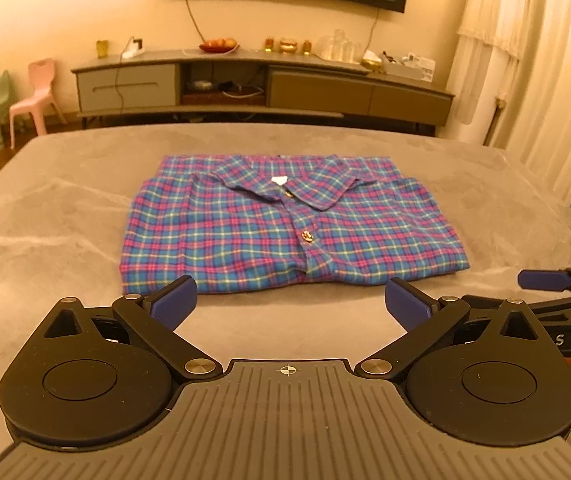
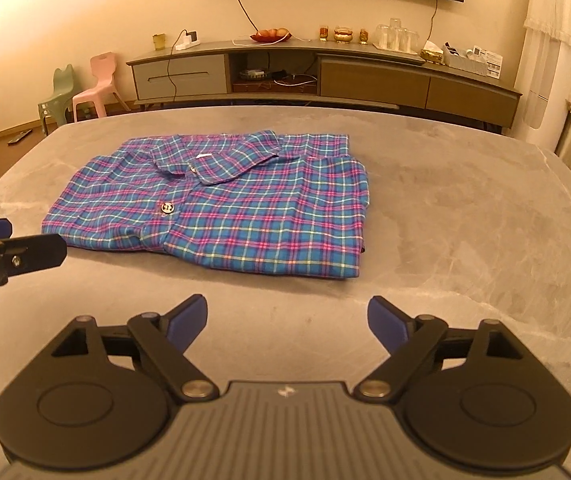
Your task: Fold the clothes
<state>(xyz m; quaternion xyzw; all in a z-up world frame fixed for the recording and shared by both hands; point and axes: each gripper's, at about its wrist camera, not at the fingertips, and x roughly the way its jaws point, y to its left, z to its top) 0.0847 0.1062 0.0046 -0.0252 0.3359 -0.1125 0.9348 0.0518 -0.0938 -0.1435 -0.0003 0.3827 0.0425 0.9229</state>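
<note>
Folded plaid shirt (image 1: 285, 224) on the grey table (image 1: 45, 220), both grippers empty.

Left wrist view: the left gripper (image 1: 291, 304) hangs over the table's near edge with its jaws spread wide and nothing between them — the shirt lies just beyond the blue pads, collar toward the far edge, buttoned and squared. The right gripper (image 1: 545, 280) pokes in from the right. Right wrist view: the right gripper (image 2: 287, 320) is likewise wide open and empty; the shirt (image 2: 225, 208) lies ahead, toward the table's (image 2: 465, 200) left side — well short of the far edge.
</note>
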